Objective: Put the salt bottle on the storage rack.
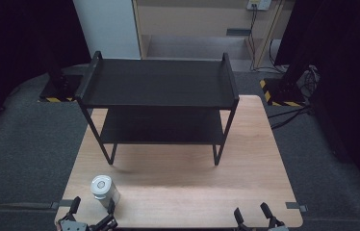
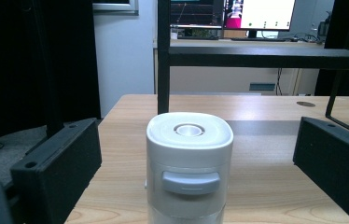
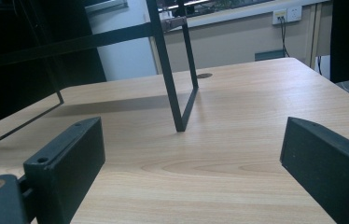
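- The left tongs [image 1: 92,212] sit at the near left edge of the wooden bench [image 1: 245,173], jaws spread wide and holding nothing.
- A white canister [image 1: 104,189] with a rounded-square lid stands upright on the bench at its near left corner, between the left tongs' two jaws. In the left gripper view the canister [image 2: 189,168] is centred in the gap, with clear space on either side, touching neither jaw. Its lid has a round silver button in the middle, and a grey tab sits on the side facing the camera.
- A black two-tier metal shelf [image 1: 161,98] stands on the far half of the bench, well apart from the canister; both tiers look bare. Its thin legs rest on the wood.
- The right tongs [image 1: 254,214] sit at the near right edge of the bench, jaws also spread wide and holding nothing. In the right gripper view the shelf's leg [image 3: 170,79] stands on the bench beyond the gap between the jaws.
- Grey carpet [image 1: 29,144] surrounds the bench.
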Action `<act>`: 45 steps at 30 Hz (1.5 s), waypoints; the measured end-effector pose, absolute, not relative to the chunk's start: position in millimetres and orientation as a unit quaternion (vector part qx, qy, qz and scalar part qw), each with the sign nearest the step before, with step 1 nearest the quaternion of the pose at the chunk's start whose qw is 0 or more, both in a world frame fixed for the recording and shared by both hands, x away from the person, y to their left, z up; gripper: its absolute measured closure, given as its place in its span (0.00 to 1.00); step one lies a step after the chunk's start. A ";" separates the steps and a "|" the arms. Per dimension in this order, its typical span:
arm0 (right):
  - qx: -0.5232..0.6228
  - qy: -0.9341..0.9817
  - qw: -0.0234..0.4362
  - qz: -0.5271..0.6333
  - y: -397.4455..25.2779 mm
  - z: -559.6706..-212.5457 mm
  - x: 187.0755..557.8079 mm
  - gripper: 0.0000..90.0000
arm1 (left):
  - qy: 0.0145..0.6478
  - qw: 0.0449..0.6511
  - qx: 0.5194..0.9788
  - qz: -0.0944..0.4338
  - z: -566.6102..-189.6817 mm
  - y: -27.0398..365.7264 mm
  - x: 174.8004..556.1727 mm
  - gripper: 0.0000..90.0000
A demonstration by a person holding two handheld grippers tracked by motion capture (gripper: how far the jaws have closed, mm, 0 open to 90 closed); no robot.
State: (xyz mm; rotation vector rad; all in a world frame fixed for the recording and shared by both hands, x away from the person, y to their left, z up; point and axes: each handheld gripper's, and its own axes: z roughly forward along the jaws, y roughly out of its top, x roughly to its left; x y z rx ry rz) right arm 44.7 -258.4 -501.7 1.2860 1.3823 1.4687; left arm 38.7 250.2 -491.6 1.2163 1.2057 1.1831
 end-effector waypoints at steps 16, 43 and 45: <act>0.502 0.539 0.364 0.570 -259.4 -503.5 43.9 0.07 | 0.498 0.501 0.506 0.495 -494.1 248.3 41.3 0.00; 0.522 0.543 0.356 0.553 -263.1 -512.3 50.9 0.07 | 0.511 0.488 0.527 0.472 -512.3 259.4 83.4 0.24; 0.522 0.543 0.355 0.554 -262.8 -512.2 52.1 0.07 | 0.508 0.492 0.530 0.469 -512.3 261.3 83.3 0.28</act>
